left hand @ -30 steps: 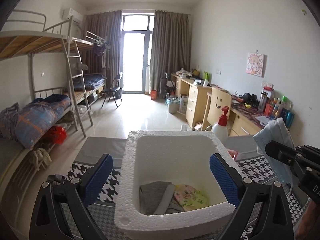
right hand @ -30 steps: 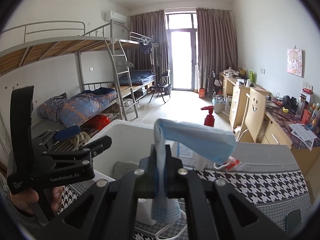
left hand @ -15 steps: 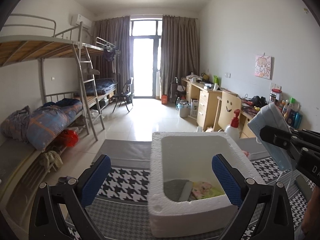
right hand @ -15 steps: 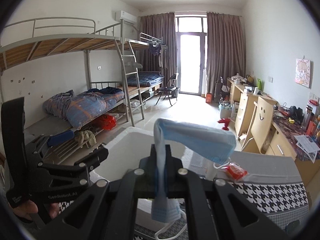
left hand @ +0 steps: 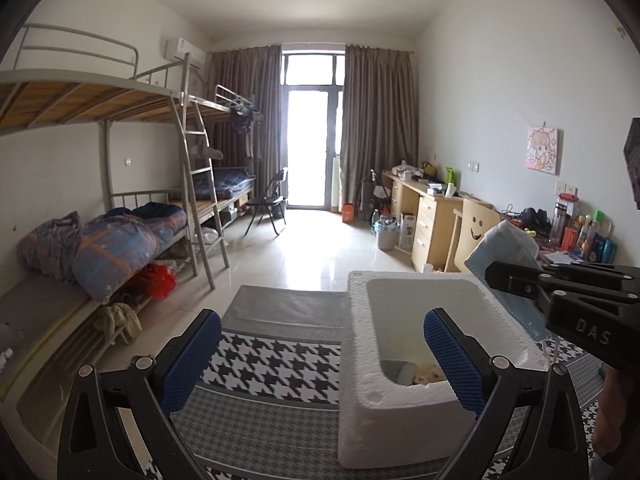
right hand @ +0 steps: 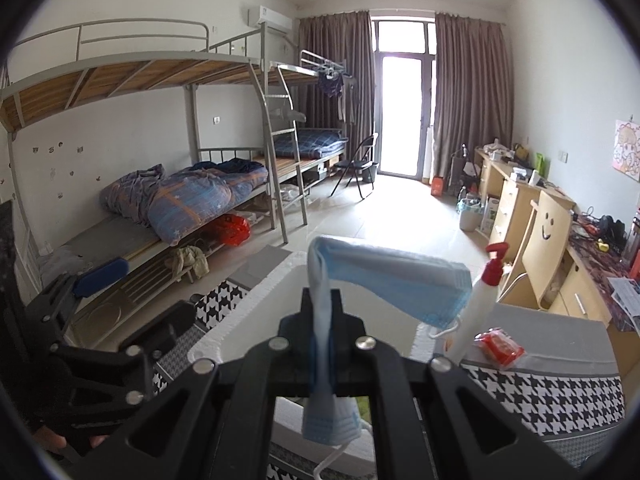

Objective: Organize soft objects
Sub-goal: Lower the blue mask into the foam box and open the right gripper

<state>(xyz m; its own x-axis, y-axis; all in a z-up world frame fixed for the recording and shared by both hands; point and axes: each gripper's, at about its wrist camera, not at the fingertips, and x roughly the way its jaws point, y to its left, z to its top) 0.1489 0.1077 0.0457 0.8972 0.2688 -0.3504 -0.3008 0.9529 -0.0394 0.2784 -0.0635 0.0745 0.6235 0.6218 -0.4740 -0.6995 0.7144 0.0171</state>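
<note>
- Nearest in the right wrist view, the right claw (right hand: 320, 312) is clenched on a blue face mask (right hand: 384, 280): the mask's folded part is pinched between the jaws at lower centre, one end hangs below them with a white ear loop, and the rest juts up and to the right.
- In the left wrist view, the left claw (left hand: 322, 354) stands released at the bottom of the frame, its blue pads (left hand: 192, 354) wide apart with nothing between them.
- Just beyond, at lower right of that view, sits the white foam box (left hand: 360, 360) on the houndstooth-covered desk (left hand: 280, 364); a grey cloth (left hand: 390, 368) and a pale patterned cloth (left hand: 430, 372) already lie in its bottom, so part of the sorting looks done.
- The mask is held above the box's right rim, not yet inside; dropping it in appears to be the step in hand.
- Farther on the desk, right of the box, stand a spray bottle (right hand: 480, 300) and a small red packet (right hand: 498, 343); whether more soft things remain, I cannot tell.
</note>
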